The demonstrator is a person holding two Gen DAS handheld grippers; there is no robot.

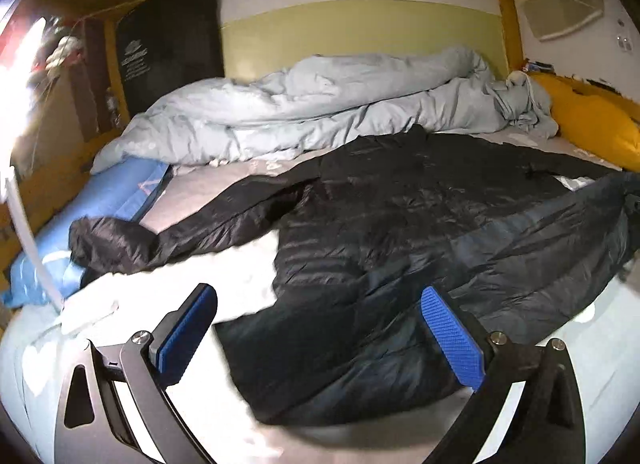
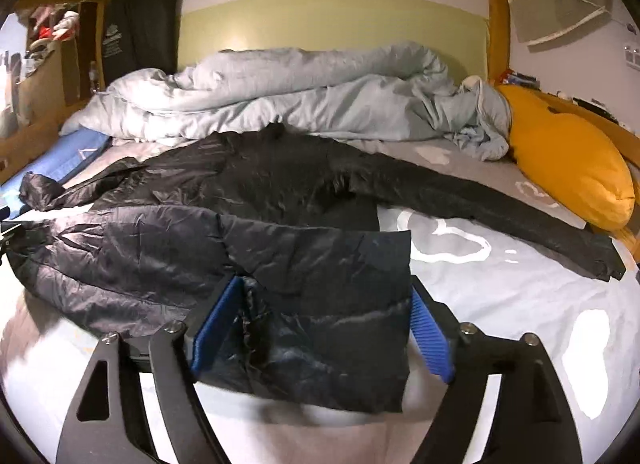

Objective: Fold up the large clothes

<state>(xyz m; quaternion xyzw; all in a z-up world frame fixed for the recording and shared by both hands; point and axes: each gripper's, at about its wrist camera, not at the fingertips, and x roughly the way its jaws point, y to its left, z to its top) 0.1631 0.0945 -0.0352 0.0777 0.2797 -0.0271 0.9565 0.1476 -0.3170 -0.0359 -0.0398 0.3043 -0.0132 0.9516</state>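
A large black puffer jacket (image 1: 400, 224) lies spread on the bed, one sleeve stretched to the left. In the right wrist view the jacket (image 2: 248, 200) has its hem corner folded over and its right sleeve (image 2: 500, 204) reaching toward the yellow pillow. My left gripper (image 1: 320, 324) is open, its blue pads wide apart just above the jacket's near hem. My right gripper (image 2: 324, 316) is open, its blue pads standing either side of the folded hem corner (image 2: 340, 336), not closed on it.
A crumpled pale blue duvet (image 2: 280, 96) lies along the wall. A yellow pillow (image 2: 568, 156) is at the right, a blue mat (image 1: 100, 216) at the left. The grey patterned bed sheet (image 2: 520, 296) shows to the right of the jacket. Wooden bed frame surrounds it.
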